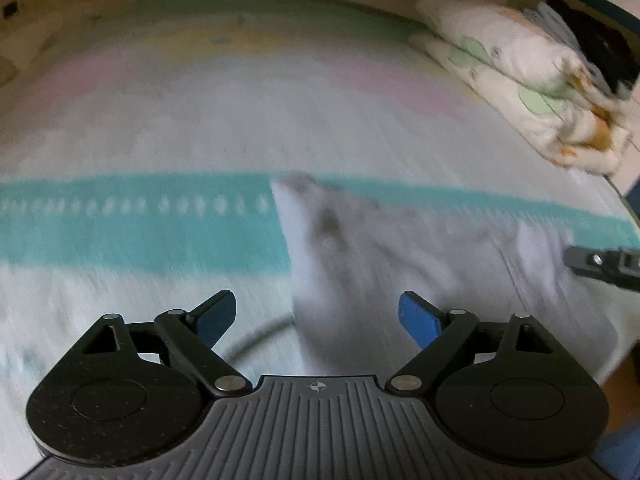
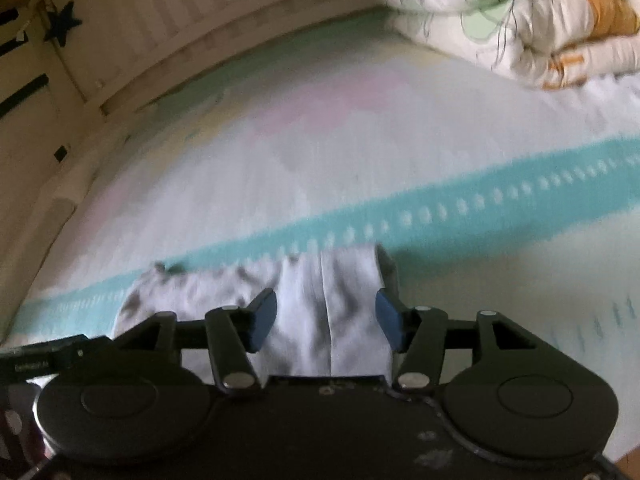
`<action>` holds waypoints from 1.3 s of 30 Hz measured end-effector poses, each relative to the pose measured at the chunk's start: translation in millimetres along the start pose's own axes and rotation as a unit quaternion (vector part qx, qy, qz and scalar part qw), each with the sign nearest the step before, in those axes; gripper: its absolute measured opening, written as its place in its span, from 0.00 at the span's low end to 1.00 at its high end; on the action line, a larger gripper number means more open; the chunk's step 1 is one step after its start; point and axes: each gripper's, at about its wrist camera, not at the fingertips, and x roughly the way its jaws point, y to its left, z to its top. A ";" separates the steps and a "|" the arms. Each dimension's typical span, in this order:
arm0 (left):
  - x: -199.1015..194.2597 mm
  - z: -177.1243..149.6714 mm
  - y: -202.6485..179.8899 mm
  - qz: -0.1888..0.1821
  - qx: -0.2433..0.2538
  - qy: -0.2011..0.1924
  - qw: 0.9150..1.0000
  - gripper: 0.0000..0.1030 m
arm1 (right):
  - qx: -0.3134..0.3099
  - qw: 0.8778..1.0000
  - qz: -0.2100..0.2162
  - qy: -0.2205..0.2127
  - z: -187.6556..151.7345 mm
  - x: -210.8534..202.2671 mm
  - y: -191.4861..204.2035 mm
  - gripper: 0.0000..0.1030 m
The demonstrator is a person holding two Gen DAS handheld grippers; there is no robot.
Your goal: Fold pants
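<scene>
Pale grey pants (image 1: pixel 360 248) lie bunched on the bed (image 1: pixel 160 128), across its teal stripe (image 1: pixel 140 224); folded duvet (image 1: pixel 520 72) at far corner. Left tongs (image 1: pixel 318 322) spread wide, holding nothing; right tongs (image 2: pixel 326 326) likewise wide above the pants.

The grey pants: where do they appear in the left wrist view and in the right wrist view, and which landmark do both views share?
Left wrist view: the grey pants lie centre to right, beyond the open jaws.
Right wrist view: they lie low in the centre, running between the open jaws.
Shared landmark: the teal stripe of the bedsheet, at the pants' far edge.
</scene>
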 end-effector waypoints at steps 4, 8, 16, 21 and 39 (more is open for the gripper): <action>-2.7 -18.0 -4.9 -0.013 0.001 0.017 1.000 0.87 | 0.013 1.000 -0.002 0.019 -10.3 -5.4 -8.5 0.70; -0.2 -27.4 -2.9 -0.024 -0.011 0.032 0.999 0.87 | 0.036 0.999 -0.004 0.039 -21.3 -7.6 -21.7 0.70; 7.7 -30.8 2.0 -0.037 -0.031 0.040 0.998 0.91 | 0.094 0.992 0.020 0.083 -38.4 -1.3 -42.3 0.71; 17.0 -27.0 -2.3 -0.044 -0.024 0.042 0.998 0.99 | 0.107 0.989 0.037 0.091 -36.9 10.1 -41.9 0.74; 16.5 -11.7 -9.4 -0.043 -0.015 -0.001 0.999 0.18 | 0.066 0.993 0.078 0.061 -33.8 16.4 -23.0 0.23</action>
